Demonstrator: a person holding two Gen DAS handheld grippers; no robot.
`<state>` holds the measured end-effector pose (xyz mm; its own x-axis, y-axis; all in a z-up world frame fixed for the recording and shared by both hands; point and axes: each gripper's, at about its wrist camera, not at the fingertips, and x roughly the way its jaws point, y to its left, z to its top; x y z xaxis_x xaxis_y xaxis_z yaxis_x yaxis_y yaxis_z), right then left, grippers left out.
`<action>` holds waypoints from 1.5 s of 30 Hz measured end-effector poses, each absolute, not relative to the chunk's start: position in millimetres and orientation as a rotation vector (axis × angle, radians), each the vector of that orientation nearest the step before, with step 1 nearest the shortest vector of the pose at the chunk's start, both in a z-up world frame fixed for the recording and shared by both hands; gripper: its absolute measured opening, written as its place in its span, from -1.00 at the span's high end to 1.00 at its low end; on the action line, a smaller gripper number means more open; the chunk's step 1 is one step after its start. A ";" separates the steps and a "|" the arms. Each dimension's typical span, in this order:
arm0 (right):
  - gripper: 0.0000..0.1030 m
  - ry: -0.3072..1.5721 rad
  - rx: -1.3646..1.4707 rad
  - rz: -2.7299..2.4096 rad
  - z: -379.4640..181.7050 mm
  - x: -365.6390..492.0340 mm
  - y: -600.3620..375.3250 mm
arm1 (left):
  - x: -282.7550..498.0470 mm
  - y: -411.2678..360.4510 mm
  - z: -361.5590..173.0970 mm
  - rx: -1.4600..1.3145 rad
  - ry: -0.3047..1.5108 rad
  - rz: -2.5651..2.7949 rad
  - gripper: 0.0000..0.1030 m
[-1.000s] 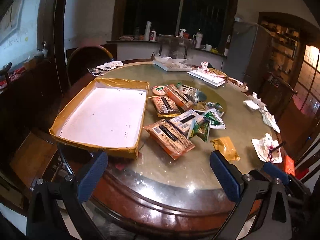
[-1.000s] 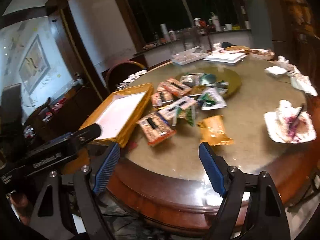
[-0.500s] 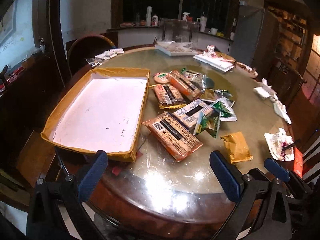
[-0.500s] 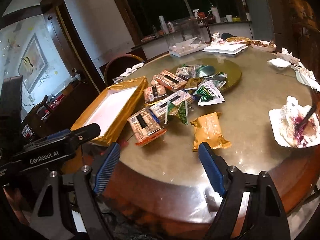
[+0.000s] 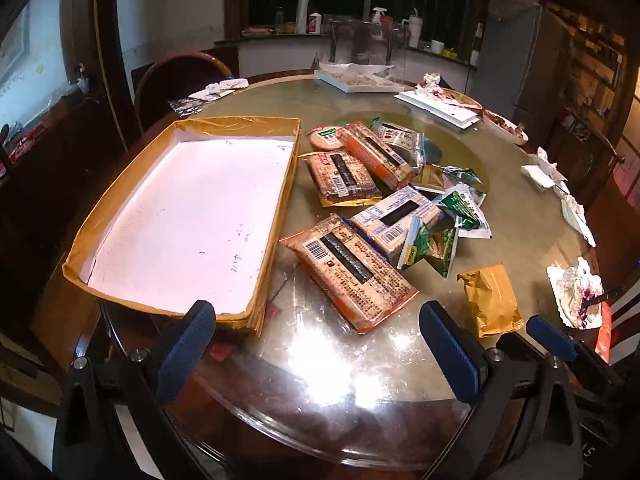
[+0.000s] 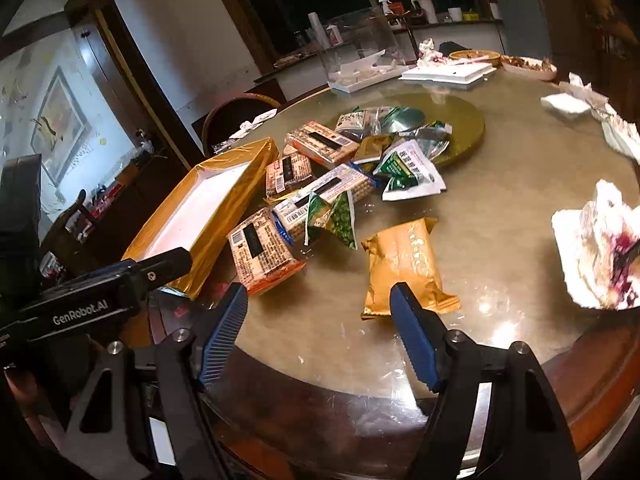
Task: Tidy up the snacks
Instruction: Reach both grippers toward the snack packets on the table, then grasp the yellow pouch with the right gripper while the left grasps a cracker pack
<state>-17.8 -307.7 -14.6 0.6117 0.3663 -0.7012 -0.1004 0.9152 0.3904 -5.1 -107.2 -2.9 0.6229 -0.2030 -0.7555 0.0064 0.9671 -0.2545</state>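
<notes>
A shallow gold-edged box (image 5: 192, 216) with a white floor lies empty at the table's left; it also shows in the right wrist view (image 6: 208, 204). Several snack packs lie in a heap beside it: an orange cracker pack (image 5: 352, 268) nearest, a green pouch (image 5: 432, 240), a gold pack (image 5: 490, 300). My left gripper (image 5: 316, 354) is open and empty over the near table edge, short of the orange pack. My right gripper (image 6: 318, 334) is open and empty, just short of the gold pack (image 6: 404, 266), with the orange pack (image 6: 262, 250) to its left.
The round glass-topped table (image 5: 360, 392) has a raised turntable (image 6: 460, 128) in the middle. Used napkins on a plate (image 6: 592, 252) lie at the right edge. White trays (image 5: 360, 80) and dishes stand at the far side. A chair (image 5: 176, 76) stands behind the box.
Both grippers have moved forward and down toward the table; the snack packs and box now appear closer. Nothing on the table has moved.
</notes>
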 end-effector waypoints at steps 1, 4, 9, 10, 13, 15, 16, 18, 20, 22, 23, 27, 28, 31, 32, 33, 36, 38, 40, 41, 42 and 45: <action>-0.44 0.882 0.317 0.267 -13.9 -16.9 -307.4 | -3.7 -107.0 -2.5 -0.247 0.903 -0.129 -0.98; -0.44 0.864 0.305 0.264 -8.6 -15.2 -311.1 | -3.5 -108.2 1.9 -0.256 0.880 -0.142 -0.98; -0.44 0.856 0.321 0.238 -14.3 -16.0 -313.5 | -3.6 -113.6 0.8 -0.240 0.885 -0.180 -0.97; -0.44 0.860 0.315 0.233 -15.9 -16.6 -312.7 | -4.4 -112.1 0.6 -0.243 0.883 -0.181 -0.97; -0.44 0.881 0.293 0.213 -18.0 -14.9 -311.4 | 2.7 -111.2 0.9 -0.276 0.890 -0.216 -0.96; -0.44 0.872 0.289 0.201 -17.4 -12.2 -315.1 | 12.4 -111.1 -0.4 -0.315 0.903 -0.248 -0.96; -0.44 0.869 0.291 0.193 -18.4 -10.7 -317.4 | 16.9 -110.8 -1.6 -0.336 0.910 -0.257 -0.96; -0.44 0.874 0.315 0.169 -23.8 -6.1 -325.1 | 24.5 -112.1 -4.8 -0.358 0.933 -0.259 -0.96; -0.44 0.882 0.318 0.150 -28.0 0.6 -329.9 | 29.9 -112.9 -9.4 -0.346 0.958 -0.248 -0.94; -0.44 0.909 0.289 0.131 -33.5 11.9 -330.3 | 31.4 -111.8 -10.4 -0.344 0.969 -0.221 -0.94; -0.44 0.937 0.278 0.125 -39.2 22.1 -329.7 | 33.3 -112.7 -11.5 -0.342 0.983 -0.208 -0.94; -0.39 0.995 0.239 0.099 -52.1 41.0 -324.2 | 50.9 -116.8 -25.5 -0.290 1.023 -0.173 -0.94; -0.29 1.003 0.233 0.095 -55.1 42.6 -323.0 | 53.8 -119.5 -23.7 -0.297 1.024 -0.177 -0.94; -0.24 1.015 0.225 0.085 -60.3 42.3 -322.7 | 70.4 -129.8 -36.3 -0.231 1.051 -0.145 -0.94; -0.20 1.018 0.214 0.077 -61.4 42.4 -322.1 | 73.7 -131.5 -38.9 -0.230 1.059 -0.135 -0.93; -0.14 1.019 0.199 0.070 -60.5 41.4 -321.1 | 77.5 -133.4 -41.5 -0.226 1.065 -0.124 -0.92; 0.02 1.020 0.160 0.063 -58.8 39.1 -317.9 | 89.7 -140.6 -51.3 -0.184 1.062 -0.075 -0.81; 0.09 1.013 0.142 0.061 -58.7 35.1 -318.3 | 98.3 -145.4 -59.7 -0.177 1.062 -0.061 -0.63; 0.10 1.012 0.139 0.069 -57.5 31.4 -317.9 | 104.8 -150.9 -67.8 -0.169 1.084 -0.055 -0.52; 0.10 1.014 0.139 0.071 -57.1 31.2 -318.3 | 105.4 -152.9 -70.6 -0.162 1.075 -0.057 -0.51; 0.10 1.018 0.136 0.073 -56.0 31.8 -318.5 | 104.2 -154.0 -72.5 -0.144 1.078 -0.056 -0.47; 0.10 1.017 0.134 0.085 -56.4 32.6 -318.5 | 90.0 -151.1 -73.1 -0.133 1.053 -0.084 -0.35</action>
